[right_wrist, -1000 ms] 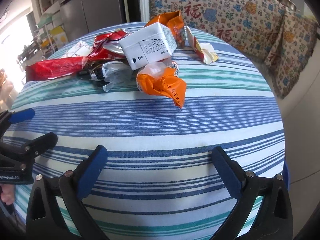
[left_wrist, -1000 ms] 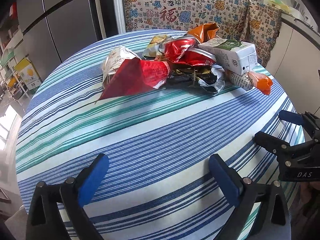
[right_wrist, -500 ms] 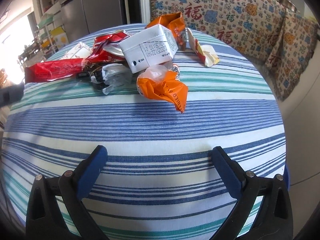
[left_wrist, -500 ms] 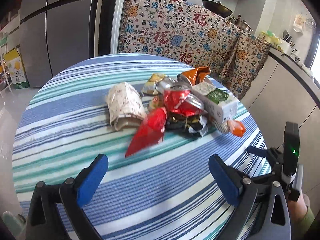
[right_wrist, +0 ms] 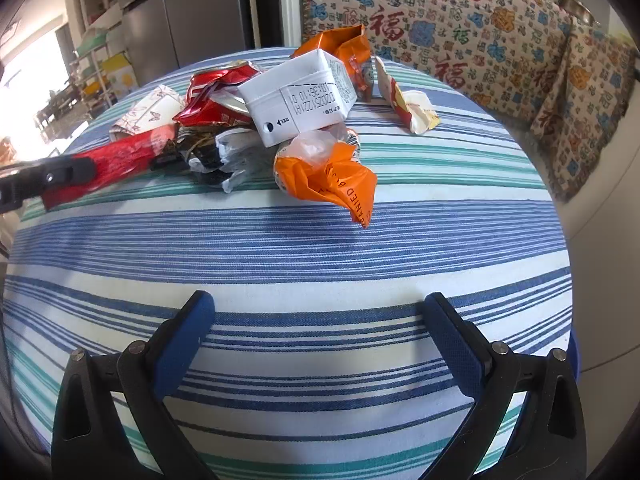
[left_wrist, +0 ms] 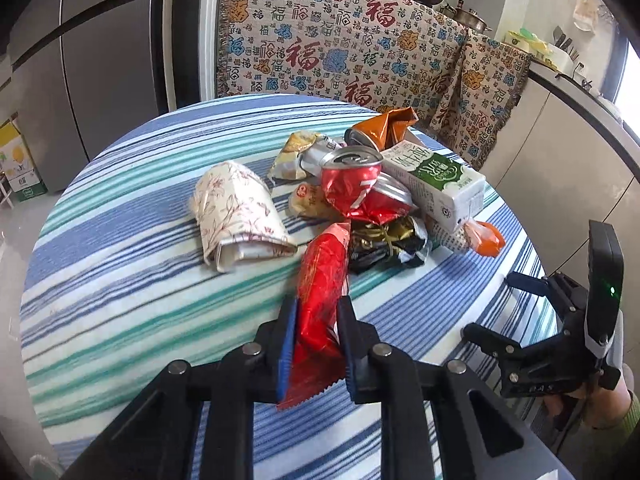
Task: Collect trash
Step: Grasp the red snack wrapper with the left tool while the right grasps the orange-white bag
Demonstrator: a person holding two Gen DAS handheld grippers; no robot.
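A pile of trash lies on the round striped table [left_wrist: 120, 280]. My left gripper [left_wrist: 316, 312] is shut on the near end of a long red snack wrapper [left_wrist: 320, 280], also in the right wrist view [right_wrist: 116, 156]. Behind it are a crushed red can [left_wrist: 356, 188], a white and green milk carton [left_wrist: 436, 180], a floral paper cup [left_wrist: 236, 216], a black and gold wrapper [left_wrist: 384, 244] and an orange bag [right_wrist: 332, 180]. My right gripper [right_wrist: 316, 328] is open and empty over the near table edge, well short of the pile.
A patterned cloth [left_wrist: 340, 48] covers a bench behind the table. A steel fridge [left_wrist: 80, 60] stands at the back left, a counter [left_wrist: 580, 112] at the right. A small torn wrapper [right_wrist: 408, 108] lies apart at the pile's right.
My left gripper has closed on the near end of the red wrapper; half a second ago it was open and farther back. The right gripper has stayed put, open.
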